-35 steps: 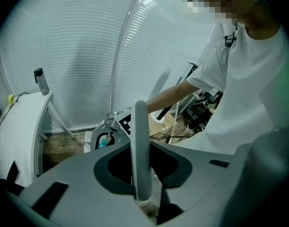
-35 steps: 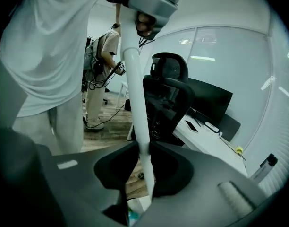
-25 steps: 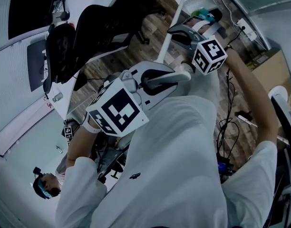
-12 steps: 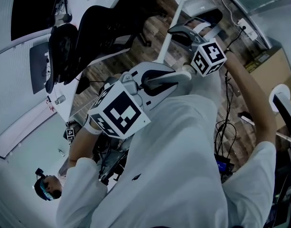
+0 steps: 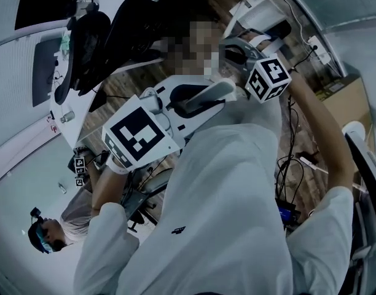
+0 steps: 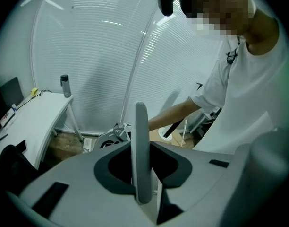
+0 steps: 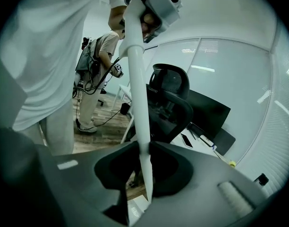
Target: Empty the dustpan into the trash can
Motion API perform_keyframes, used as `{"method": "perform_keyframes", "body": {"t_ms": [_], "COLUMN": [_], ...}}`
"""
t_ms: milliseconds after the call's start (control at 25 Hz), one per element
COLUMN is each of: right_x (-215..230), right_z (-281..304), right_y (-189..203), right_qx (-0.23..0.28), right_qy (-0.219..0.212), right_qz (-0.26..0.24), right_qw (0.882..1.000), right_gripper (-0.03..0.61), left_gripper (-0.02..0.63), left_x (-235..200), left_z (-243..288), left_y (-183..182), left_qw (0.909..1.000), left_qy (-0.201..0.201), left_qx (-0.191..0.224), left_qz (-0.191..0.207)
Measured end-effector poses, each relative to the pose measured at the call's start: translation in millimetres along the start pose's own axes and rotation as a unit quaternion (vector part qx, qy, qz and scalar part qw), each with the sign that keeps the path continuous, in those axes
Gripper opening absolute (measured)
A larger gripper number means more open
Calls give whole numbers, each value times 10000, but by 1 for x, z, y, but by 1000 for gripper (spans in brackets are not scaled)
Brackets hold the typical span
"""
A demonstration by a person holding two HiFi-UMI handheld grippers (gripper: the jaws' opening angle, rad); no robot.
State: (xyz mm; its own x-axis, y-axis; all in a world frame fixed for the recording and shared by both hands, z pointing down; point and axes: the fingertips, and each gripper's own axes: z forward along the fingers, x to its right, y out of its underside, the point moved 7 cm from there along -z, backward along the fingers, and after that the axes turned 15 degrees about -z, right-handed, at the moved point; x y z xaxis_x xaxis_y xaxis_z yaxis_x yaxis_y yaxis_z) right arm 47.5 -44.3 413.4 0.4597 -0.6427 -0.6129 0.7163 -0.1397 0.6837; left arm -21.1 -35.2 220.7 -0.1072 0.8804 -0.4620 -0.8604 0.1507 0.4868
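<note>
A wood-plank floor (image 7: 97, 126) runs under the whole room, shut in by a wall of pale slatted blinds (image 6: 88, 56) and a curved glass wall (image 7: 229, 70). A white worktop (image 6: 36, 119) stands against the blinds, with a dark bottle (image 6: 64, 85) upright near its back edge. A black office chair (image 7: 170, 103) is drawn up to a second worktop (image 7: 201, 148) that carries a dark monitor (image 7: 208, 111). Another person (image 7: 95, 65) stands on the floor with cables trailing around their feet. A cardboard box (image 5: 344, 97) sits by the wall.

The dustpan handle (image 7: 137, 89), a long white pole with a grey grip at its top, is held up off the floor in front of the wearer's white shirt. The left tongs (image 6: 142, 183) are clamped on the grey grip. The right tongs (image 7: 145, 169) are clamped lower down on the white pole. The pan itself cannot be made out.
</note>
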Motion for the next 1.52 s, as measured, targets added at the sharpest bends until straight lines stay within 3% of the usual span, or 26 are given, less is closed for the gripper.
{"method": "perform_keyframes", "body": {"t_ms": [440,960,1240,1520], "right_x": [-18,-77,-80,-70], "right_z": [40,54,22,-10], "right_y": [-53,-70,-58,-51], "right_qx": [392,440,108,-219], "right_qy": [-703,-1688,-1355,-919], "right_qz": [-121,513,1442,2508], "right_qw": [9967,9833,9802,9634], "right_gripper": [89,92,91,89], "left_gripper": [95,98,98,98], "left_x": [-7,-17,-29,-54], "left_z": [-43,-35,-19,1], "left_y": [33,85,107,127], "left_qw": [9928,9752,9639,9389], "left_qy": [-174,-8,64,-155], "left_qx": [753,1024,1105,1494], "left_qz": [-910,-1962,-2420,-3097]}}
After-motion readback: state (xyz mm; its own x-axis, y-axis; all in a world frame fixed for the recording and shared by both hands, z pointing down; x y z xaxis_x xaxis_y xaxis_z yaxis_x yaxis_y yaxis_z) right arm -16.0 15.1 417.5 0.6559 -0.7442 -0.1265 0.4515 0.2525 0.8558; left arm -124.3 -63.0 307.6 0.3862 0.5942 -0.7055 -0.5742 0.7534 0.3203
